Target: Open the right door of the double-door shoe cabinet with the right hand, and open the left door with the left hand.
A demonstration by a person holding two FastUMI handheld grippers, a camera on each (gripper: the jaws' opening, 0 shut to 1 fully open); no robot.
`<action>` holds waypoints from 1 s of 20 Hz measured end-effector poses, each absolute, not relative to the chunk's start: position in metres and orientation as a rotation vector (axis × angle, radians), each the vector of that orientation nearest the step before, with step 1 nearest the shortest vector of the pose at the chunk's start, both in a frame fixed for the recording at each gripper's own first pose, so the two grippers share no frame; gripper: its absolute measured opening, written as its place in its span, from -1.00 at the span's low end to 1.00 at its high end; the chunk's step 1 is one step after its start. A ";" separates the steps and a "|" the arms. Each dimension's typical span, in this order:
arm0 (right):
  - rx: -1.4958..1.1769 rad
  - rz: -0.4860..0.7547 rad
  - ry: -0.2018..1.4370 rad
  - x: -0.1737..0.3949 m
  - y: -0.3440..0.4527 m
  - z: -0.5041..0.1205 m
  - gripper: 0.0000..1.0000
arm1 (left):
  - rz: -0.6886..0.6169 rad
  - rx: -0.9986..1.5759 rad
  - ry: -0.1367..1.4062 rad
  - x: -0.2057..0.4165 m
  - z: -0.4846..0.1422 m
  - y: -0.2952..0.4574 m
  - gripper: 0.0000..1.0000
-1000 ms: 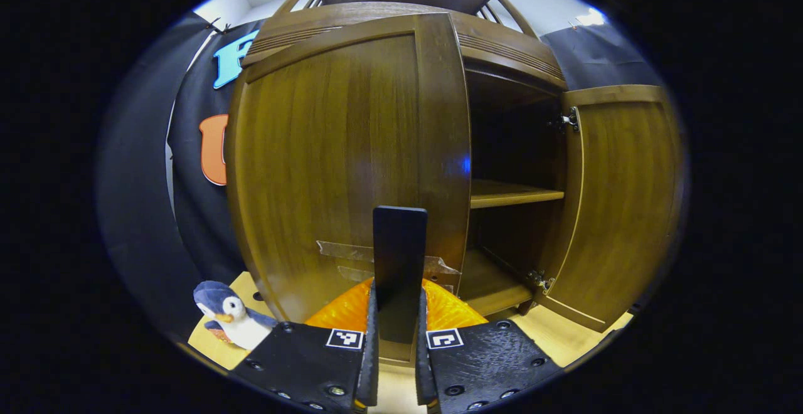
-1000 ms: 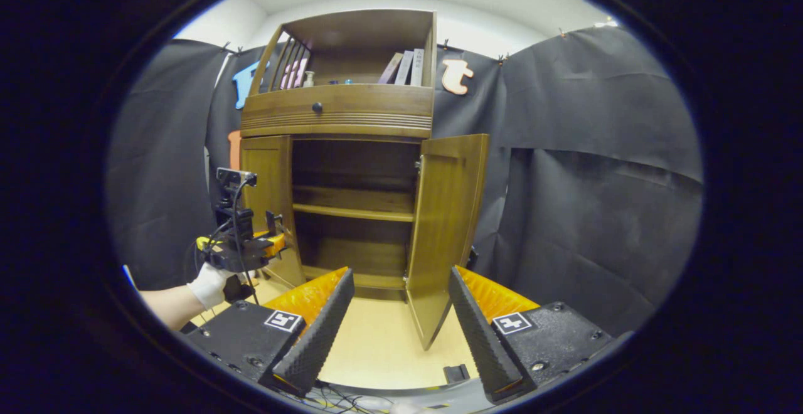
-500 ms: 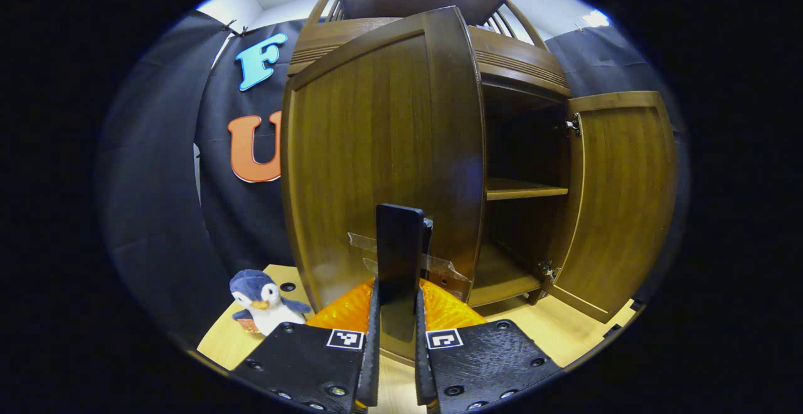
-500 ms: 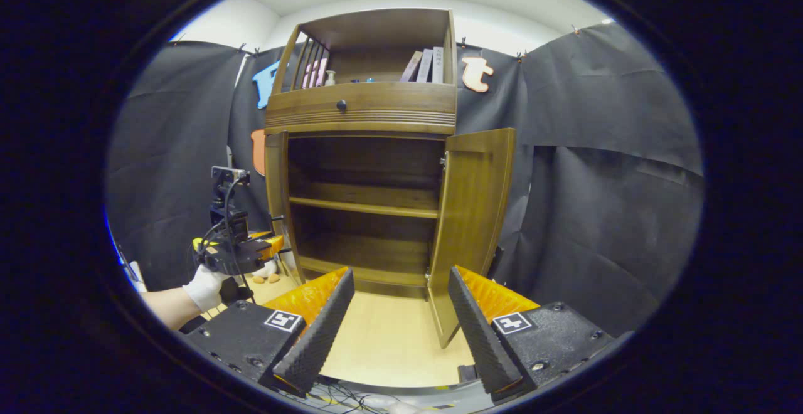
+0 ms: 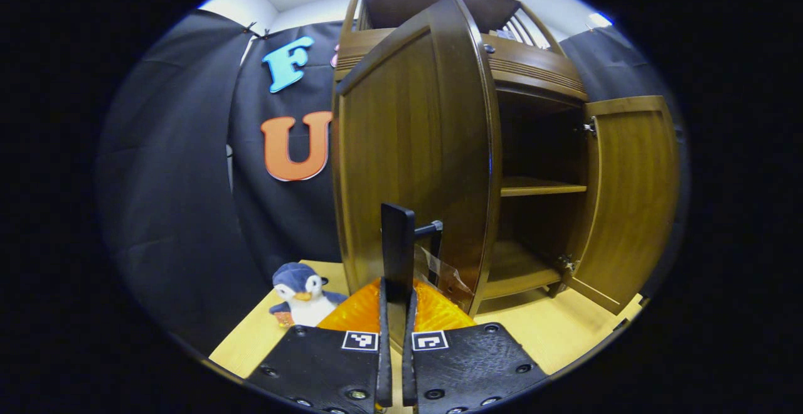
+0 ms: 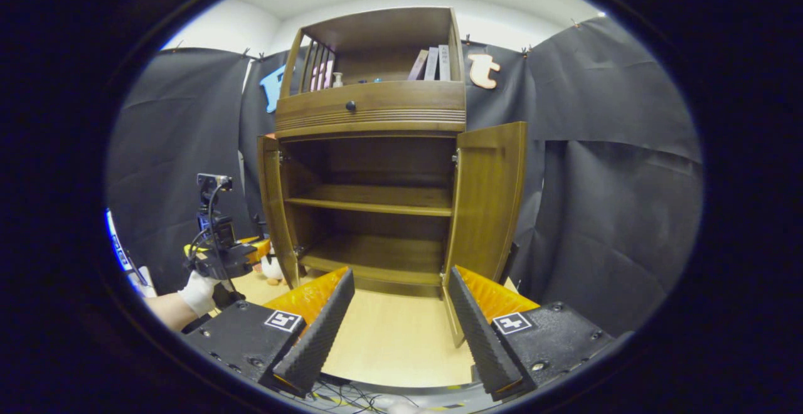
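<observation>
Wooden left door [image 5: 408, 169] against left claw [image 5: 396, 257]

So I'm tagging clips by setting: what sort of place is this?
Likely a staged recording booth, not a home: black cloth walls surround a lone wooden cabinet on a pale floor, with a toy penguin beside it.

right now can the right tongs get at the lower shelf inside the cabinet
Probably yes: the right tongs are open and empty, facing the lower shelf, with both doors swung wide and bare floor between.
</observation>
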State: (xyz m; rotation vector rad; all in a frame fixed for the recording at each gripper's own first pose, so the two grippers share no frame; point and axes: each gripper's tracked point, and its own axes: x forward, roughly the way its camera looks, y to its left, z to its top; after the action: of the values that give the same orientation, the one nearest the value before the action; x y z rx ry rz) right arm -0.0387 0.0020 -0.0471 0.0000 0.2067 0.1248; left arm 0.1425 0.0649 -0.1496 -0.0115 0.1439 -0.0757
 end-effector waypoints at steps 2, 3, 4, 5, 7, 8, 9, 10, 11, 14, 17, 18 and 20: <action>0.004 0.131 0.209 -0.038 0.003 -0.048 0.92 | -0.071 -0.011 0.141 0.146 -0.151 0.071 -0.95; 0.005 0.133 0.213 -0.038 0.003 -0.049 0.92 | -0.069 -0.007 0.149 0.148 -0.151 0.073 -0.94; 0.006 0.136 0.213 -0.037 0.004 -0.049 0.92 | -0.073 -0.009 0.148 0.142 -0.151 0.076 -1.00; 0.007 0.136 0.214 -0.037 0.004 -0.049 0.92 | -0.069 -0.014 0.150 0.144 -0.151 0.080 -1.00; 0.011 0.142 0.216 -0.036 0.007 -0.050 0.92 | -0.049 -0.020 0.143 0.142 -0.151 0.092 -1.00; 0.013 0.145 0.218 -0.036 0.007 -0.050 0.92 | -0.044 -0.023 0.136 0.140 -0.152 0.098 -1.00; 0.016 0.147 0.219 -0.036 0.009 -0.051 0.92 | -0.038 -0.028 0.134 0.139 -0.152 0.105 -1.00; 0.015 0.152 0.222 -0.036 0.010 -0.052 0.92 | -0.035 -0.034 0.131 0.139 -0.152 0.113 -1.00; 0.012 0.154 0.224 -0.036 0.011 -0.052 0.92 | -0.035 -0.042 0.131 0.138 -0.152 0.119 -1.00; 0.011 0.160 0.227 -0.037 0.014 -0.054 0.92 | -0.054 -0.059 0.118 0.137 -0.151 0.134 -1.00; 0.017 0.163 0.235 -0.036 0.015 -0.055 0.92 | -0.099 -0.050 0.113 0.139 -0.152 0.144 -1.00; 0.017 0.164 0.235 -0.036 0.016 -0.055 0.92 | -0.117 -0.029 0.107 0.139 -0.151 0.148 -1.00; 0.011 0.167 0.237 -0.036 0.018 -0.056 0.92 | -0.133 -0.008 0.102 0.141 -0.153 0.159 -1.00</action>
State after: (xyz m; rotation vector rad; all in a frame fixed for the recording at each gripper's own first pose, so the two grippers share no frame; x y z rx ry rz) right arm -0.0357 0.0180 -0.0561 0.0115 0.2372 0.1669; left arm 0.1410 0.1587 -0.1526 -0.0079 0.1025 -0.1334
